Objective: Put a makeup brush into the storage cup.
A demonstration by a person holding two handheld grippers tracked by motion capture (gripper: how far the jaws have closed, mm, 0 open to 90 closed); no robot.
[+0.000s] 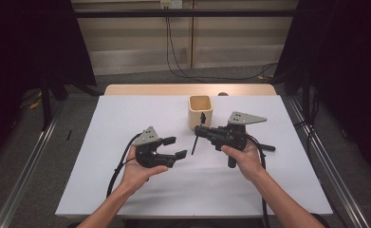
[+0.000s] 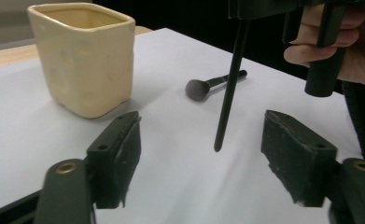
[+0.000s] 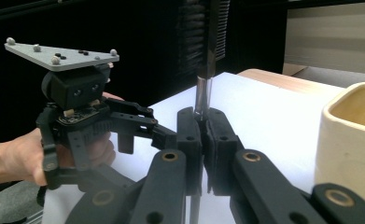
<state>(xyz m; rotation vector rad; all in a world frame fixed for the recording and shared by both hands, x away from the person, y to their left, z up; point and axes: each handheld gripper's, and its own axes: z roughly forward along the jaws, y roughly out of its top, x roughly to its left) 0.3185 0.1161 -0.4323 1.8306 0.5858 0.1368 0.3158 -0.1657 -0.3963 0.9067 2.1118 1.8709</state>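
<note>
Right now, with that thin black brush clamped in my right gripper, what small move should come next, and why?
Probably carry the right gripper over the cream cup and lower the brush in. Its jaws are shut on the upright brush beside the cup, while the left gripper stands open, holding nothing.

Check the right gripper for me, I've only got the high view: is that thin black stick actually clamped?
Observer: Yes. The right gripper has its jaws shut on it just below a silver ferrule. It is a slim brush, held with its dark toothed head upward.
Operator: Anything in the left jaws?
Observer: Nothing. The left gripper stands open, and the brush's handle tip hangs beyond its pads, not between them.
Operator: What's the dark thing sticking out behind my right hand?
Observer: A second makeup brush, lying flat on the white sheet. Its grey bristle head is on the side of the cream cup.
</note>
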